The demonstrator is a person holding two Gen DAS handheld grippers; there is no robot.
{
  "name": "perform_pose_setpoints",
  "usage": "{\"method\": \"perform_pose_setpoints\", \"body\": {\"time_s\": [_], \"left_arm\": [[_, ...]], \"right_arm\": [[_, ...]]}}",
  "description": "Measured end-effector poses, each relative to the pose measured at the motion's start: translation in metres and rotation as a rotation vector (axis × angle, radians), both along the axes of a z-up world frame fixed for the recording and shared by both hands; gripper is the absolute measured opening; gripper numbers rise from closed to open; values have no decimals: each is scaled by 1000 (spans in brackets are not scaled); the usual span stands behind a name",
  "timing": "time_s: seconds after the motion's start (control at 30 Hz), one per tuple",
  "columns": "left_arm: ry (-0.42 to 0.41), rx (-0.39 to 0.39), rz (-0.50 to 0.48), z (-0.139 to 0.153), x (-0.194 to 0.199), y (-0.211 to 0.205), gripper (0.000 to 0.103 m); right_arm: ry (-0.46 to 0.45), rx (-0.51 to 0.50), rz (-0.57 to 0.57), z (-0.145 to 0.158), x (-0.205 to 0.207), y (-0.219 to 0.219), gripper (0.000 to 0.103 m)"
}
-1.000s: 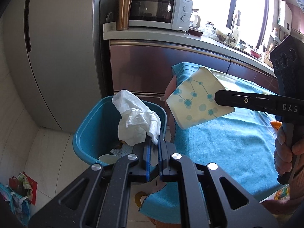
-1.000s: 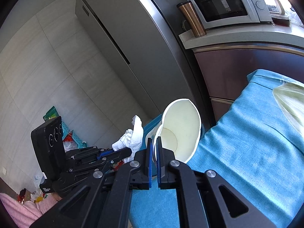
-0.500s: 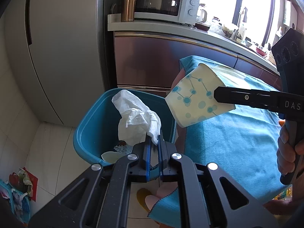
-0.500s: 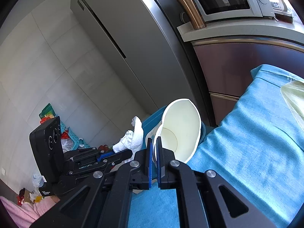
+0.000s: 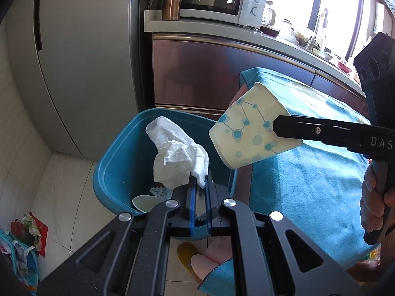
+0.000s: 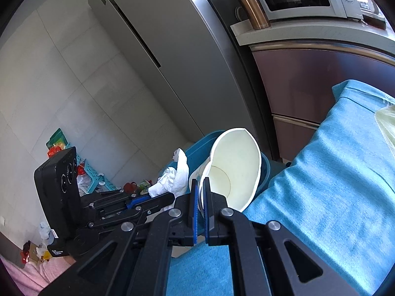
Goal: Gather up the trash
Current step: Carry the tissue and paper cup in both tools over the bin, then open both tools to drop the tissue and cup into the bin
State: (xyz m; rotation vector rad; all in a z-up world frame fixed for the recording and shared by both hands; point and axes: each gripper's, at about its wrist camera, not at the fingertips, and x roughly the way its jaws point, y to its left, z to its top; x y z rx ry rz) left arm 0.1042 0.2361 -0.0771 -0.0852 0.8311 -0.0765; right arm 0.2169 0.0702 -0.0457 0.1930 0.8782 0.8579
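**Tissue and paper cup held over the blue bin**

The crumpled white tissue (image 5: 179, 157) hangs at frame centre, pinched by one corner between the blue-padded fingers of the left gripper (image 5: 200, 185), above the open teal trash bin (image 5: 116, 157). The paper cup (image 5: 249, 135), cream with blue dot-and-line print, lies tilted at centre right, mouth toward the right gripper (image 6: 200, 187), whose fingers clamp its rim. Below it spreads the blue towel (image 5: 308, 185). A cup (image 5: 145, 202) rests in the bin's bottom.

Bin (image 5: 118, 162) nearer; tissue (image 5: 180, 157) and cup (image 5: 249, 138) (tilted) now overhang it.
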Motion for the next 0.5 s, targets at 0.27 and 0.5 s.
{"method": "perform_pose_setpoints", "body": {"time_s": [0.27,0.5], "left_arm": [[34,-22,15,-12,10,6,7],[58,-20,29,-23,19,8,7]], "right_arm": [[9,-34,10,-8,10,15,3],[29,-67,20,-17,19,28,3]]}}
